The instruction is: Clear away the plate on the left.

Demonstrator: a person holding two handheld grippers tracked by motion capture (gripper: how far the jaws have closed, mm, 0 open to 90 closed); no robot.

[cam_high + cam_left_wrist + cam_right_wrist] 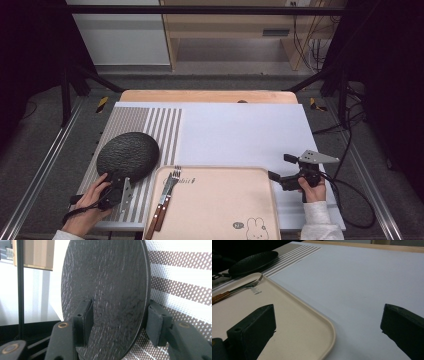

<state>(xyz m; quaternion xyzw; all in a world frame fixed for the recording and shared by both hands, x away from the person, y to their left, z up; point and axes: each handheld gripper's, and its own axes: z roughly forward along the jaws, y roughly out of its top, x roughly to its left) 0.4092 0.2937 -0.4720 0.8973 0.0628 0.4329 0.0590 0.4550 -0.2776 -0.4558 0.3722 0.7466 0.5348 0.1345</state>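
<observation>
A black textured oval plate (128,155) lies on a striped mat (165,125) at the left. My left gripper (122,179) has its jaws around the plate's near edge. In the left gripper view the plate (107,290) stands between the two pads, one on its face and the other against its rim, and both appear to touch it. My right gripper (280,166) hovers open at the right, just past the far right corner of a beige tray (220,200). Nothing is between its jaws (327,325), which straddle the tray's corner (287,315) and the white mat (362,277).
Wooden-handled cutlery (162,200), forks among it, lies along the tray's left side, close to the plate. The tray has a rabbit print at its near right. The white mat (240,130) covers the middle and right of the table. Metal rails run along both sides.
</observation>
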